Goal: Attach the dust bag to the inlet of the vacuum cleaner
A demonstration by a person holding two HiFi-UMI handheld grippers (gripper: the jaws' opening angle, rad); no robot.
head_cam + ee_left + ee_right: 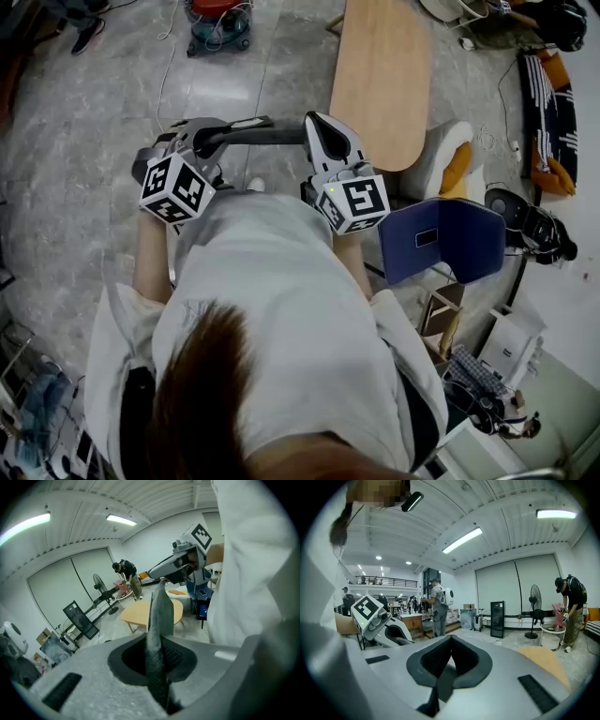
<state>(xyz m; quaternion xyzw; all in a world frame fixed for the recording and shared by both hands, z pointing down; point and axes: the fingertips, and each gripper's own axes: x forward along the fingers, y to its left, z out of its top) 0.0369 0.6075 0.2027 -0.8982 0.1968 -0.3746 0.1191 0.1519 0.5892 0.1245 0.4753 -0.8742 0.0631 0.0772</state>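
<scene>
Neither a dust bag nor an inlet shows in any view. A red and teal canister (218, 22), perhaps the vacuum cleaner, stands on the floor far ahead. Both grippers are held up in front of the person's white shirt (281, 309). My left gripper (295, 136) points to the right, and its textured fingers (159, 620) lie together with nothing between them. Its tip ends right beside my right gripper (317, 120), which points forward, level. The right gripper (451, 637) is shut and empty. The left gripper (161, 585) sees the right gripper's marker cube (200, 535) just beyond its tip.
An oval wooden table (382, 80) stands ahead on the grey floor, with a white and orange seat (448, 159) and a dark blue chair (441, 239) to its right. A standing fan (534, 599) and people (569, 606) are farther off. Boxes and clutter (487, 366) sit low right.
</scene>
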